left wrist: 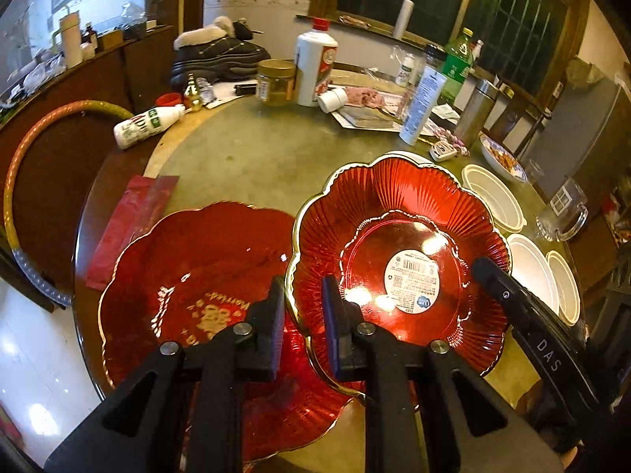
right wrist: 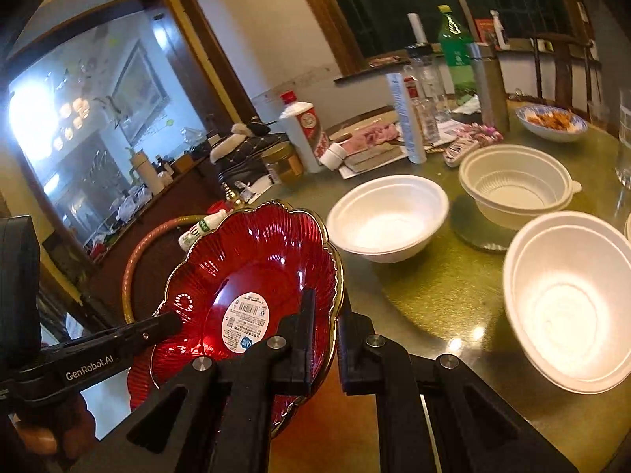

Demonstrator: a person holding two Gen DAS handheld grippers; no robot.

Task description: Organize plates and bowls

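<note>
Since both my grippers clench its rim, the labelled red plate [left wrist: 398, 252] hangs off the table [left wrist: 252, 157].
Lower red plate [left wrist: 189, 276]: left of the labelled plate, partly under it.
Left gripper [left wrist: 303, 315]: clamped on its left gilt edge.
Right gripper [right wrist: 325, 339]: pinching its right edge.
Handling: thin, stiff, glossy; likely light and slippery, so grip the rim.
White bowls [right wrist: 388, 216]: right of it.
</note>
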